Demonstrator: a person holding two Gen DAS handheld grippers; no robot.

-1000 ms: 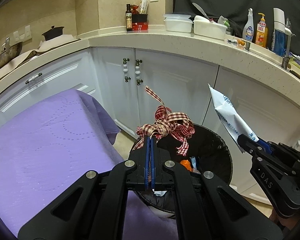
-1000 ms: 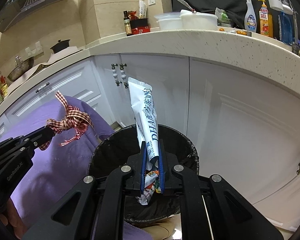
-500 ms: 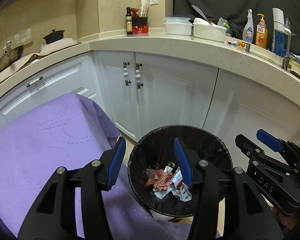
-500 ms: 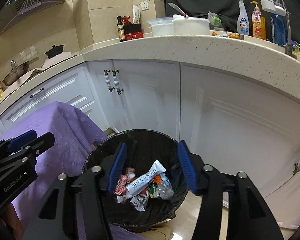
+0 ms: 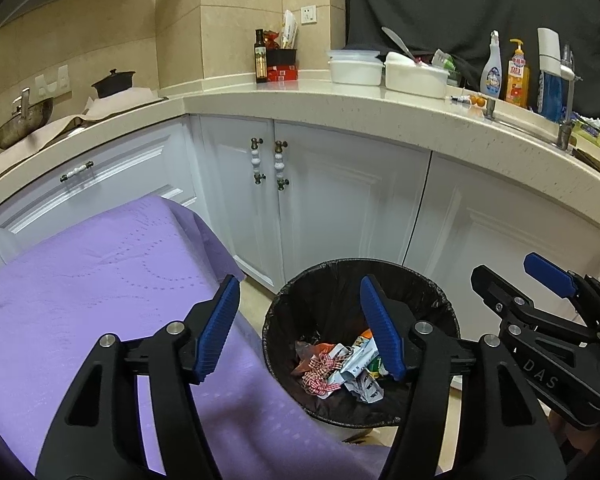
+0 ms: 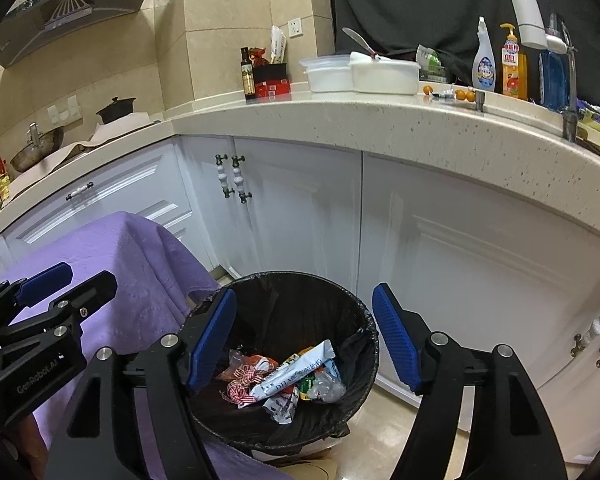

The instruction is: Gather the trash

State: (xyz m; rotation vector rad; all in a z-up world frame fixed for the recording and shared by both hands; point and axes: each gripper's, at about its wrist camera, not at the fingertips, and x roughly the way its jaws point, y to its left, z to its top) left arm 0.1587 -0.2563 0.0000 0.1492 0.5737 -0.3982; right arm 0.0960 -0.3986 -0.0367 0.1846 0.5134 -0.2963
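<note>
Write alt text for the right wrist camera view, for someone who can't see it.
The open right gripper hangs over a black-lined trash bin holding a white wrapper, a red checked ribbon and other scraps. The open left gripper shows at left over a purple cloth, with white kitchen cabinets behind.

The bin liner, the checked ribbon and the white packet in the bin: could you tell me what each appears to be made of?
Bin liner: thin black plastic film, glossy and crinkled at the rim.
Checked ribbon: seemingly woven fabric, matte red-and-white gingham, limp loops.
White packet: probably plastic or foil-laminate film, smooth, printed, with a crimped end.
</note>
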